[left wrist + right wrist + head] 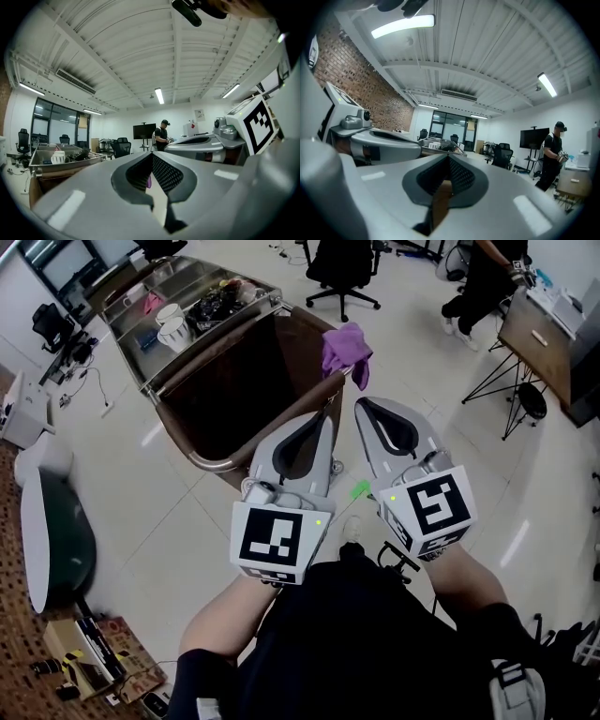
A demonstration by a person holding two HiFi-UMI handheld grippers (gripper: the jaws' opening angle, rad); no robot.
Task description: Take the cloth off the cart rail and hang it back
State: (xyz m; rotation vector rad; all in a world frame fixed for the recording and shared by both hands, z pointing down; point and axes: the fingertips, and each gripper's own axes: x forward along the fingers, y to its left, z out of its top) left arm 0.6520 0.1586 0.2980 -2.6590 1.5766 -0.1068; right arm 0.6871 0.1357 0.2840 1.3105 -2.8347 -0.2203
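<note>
The purple cloth (345,351) drapes the cart rail (208,462) at its right corner — straight ahead of the right gripper (366,409). The left gripper (325,418) is alongside — both closed, empty.

"How is the light?"
"Bright and even. Ceiling tube lights (159,95) leave pale glare streaks on the glossy floor (514,545), and shadows are faint."
"And sharpness?"
"The head view is crisp. Both gripper views bow at their dark rims. The left gripper (152,155) and right gripper (448,157) look soft up close."
</note>
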